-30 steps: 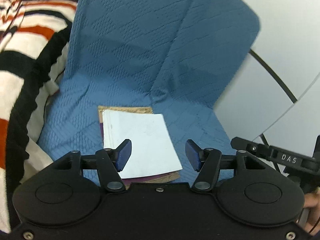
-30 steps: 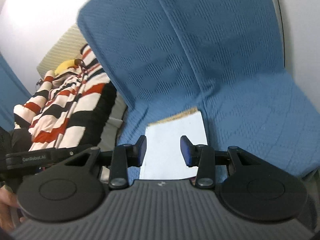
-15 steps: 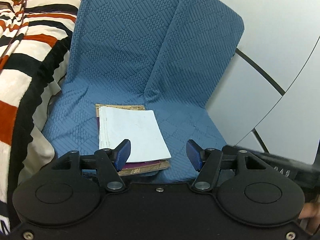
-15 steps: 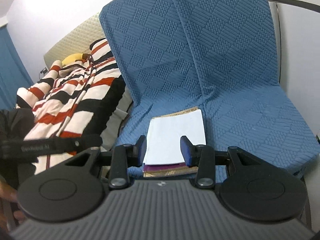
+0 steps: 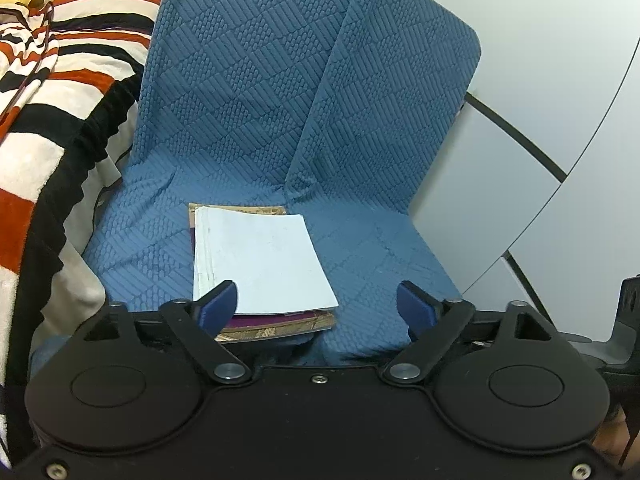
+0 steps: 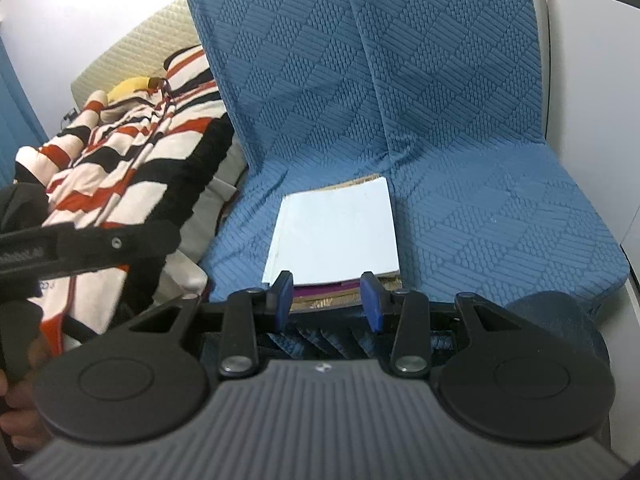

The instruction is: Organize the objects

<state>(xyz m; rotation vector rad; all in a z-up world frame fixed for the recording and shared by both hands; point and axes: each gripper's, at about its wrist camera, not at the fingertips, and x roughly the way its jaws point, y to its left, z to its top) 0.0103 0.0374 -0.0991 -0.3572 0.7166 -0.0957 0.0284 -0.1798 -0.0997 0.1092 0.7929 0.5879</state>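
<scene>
1. The left hand-held gripper tilts down toward the seat of the blue quilted cushion, and its jaws are opening, spread wide with nothing gripped between them.
2. Its left blue pad sits in front of the near-left corner of the stack of books; the right pad is over bare blue fabric, clear of the stack.
3. The right hand-held gripper also angles down at the seat, jaws at a narrow-to-middling gap, empty.
4. From the right wrist view, the stack of books lies just beyond both blue pads, its near edge framed between them, not touched that I can see.
5. The stack lies flat on the seat, near the fold where seat meets backrest: a white booklet on top, a purple cover and a tan patterned book beneath.
6. A striped blanket in red, black and white is heaped just left of the cushion.
7. The left hand-held gripper's black body shows blurred at the right view's left edge, with a bit of the person's hand below it.
</scene>
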